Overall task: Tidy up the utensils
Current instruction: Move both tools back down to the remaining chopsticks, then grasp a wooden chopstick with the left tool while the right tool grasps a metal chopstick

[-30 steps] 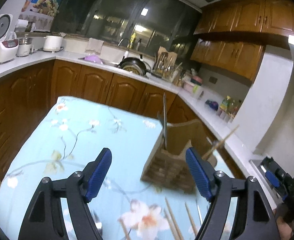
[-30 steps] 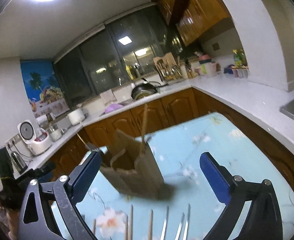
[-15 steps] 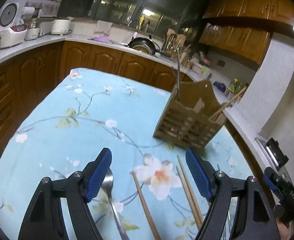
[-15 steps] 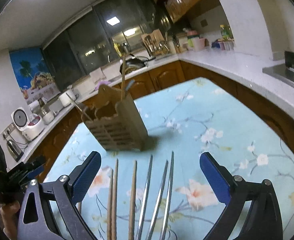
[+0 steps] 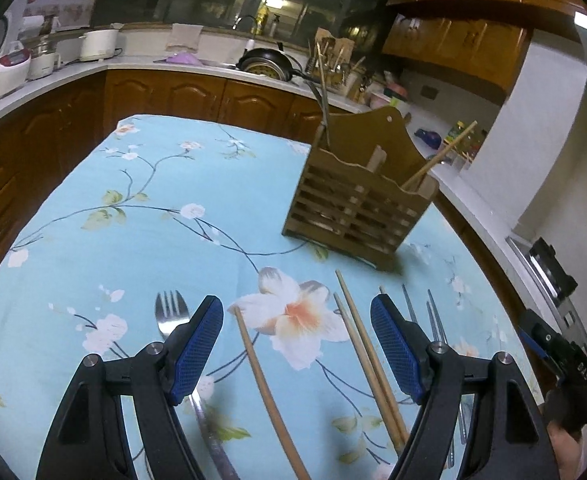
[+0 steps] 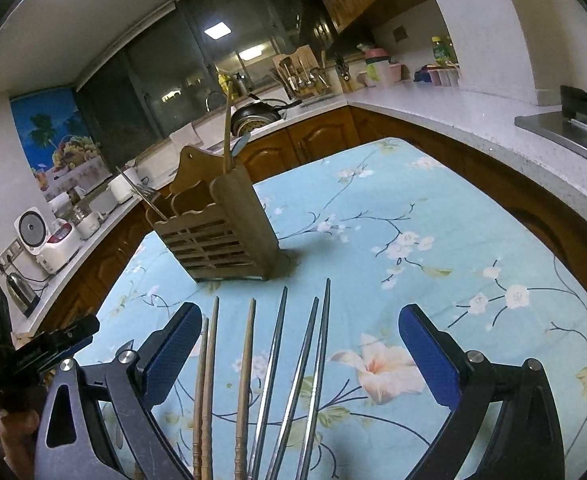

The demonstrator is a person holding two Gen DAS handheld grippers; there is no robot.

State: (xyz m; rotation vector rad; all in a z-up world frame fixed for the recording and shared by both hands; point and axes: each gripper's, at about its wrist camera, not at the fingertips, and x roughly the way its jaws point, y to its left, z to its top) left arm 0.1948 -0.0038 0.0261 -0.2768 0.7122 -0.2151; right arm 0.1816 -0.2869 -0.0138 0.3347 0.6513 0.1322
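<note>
chopsticks [image 6: 313,360] flat — holder [image 6: 221,236] seemingly upright

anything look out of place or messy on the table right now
Yes: utensils lie loose on the tablecloth instead of in the wooden holder. Three wooden chopsticks and three metal chopsticks sit in front of it, with a fork off to one side. Nothing looks spilled or broken.
</note>
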